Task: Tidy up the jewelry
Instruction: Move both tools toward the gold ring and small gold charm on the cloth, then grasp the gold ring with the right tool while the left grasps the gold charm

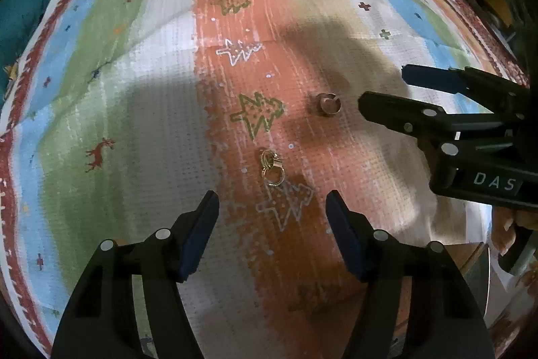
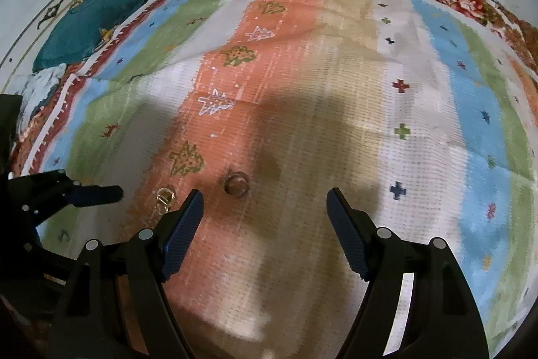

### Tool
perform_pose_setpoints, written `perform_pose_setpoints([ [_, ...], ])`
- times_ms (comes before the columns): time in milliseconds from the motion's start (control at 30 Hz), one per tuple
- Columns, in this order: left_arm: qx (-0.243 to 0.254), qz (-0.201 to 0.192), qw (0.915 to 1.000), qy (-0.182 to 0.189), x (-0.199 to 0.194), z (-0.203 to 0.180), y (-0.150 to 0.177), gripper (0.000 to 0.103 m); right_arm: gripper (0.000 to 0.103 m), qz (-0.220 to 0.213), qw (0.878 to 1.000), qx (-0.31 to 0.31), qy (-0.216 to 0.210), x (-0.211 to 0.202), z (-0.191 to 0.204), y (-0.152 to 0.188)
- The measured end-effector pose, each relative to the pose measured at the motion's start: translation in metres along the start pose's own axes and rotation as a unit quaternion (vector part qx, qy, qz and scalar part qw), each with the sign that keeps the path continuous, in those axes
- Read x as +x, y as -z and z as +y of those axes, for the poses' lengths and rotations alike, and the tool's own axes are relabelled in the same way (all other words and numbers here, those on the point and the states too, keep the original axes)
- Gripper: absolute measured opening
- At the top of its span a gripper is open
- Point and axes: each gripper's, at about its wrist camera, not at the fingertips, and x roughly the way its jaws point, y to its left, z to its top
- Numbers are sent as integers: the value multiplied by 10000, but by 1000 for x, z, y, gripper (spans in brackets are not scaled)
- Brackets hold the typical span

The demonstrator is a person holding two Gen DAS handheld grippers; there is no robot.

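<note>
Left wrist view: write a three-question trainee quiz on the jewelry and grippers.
1. True or false: the left gripper is shut on the gold earring pair.
2. Which stripe of the striped cloth holds the copper ring? A green, B orange, C blue.
3. What does the right gripper hold?

Key: 1 false, it is open, with the earrings lying ahead of its fingertips; 2 B; 3 nothing, it is open.
</note>
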Motion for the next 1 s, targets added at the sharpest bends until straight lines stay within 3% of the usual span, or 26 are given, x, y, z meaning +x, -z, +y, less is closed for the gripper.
perform_pose_setpoints([
  [367,-2,68,9999,101,14,2,-7,65,75,376,9993,-54,-65,25,3,-10],
  [533,-3,37,10000,63,16,2,-9,58,75,431,9989,-138,-112,32,7,-12],
  [933,-1,76,9998,-161,17,3,-12,31,39,621,9979,-162,-36,43,7,-12],
  [1000,-7,84,9997,-219,17,5,-13,26,28,640,9978,-182,9,44,7,-12],
])
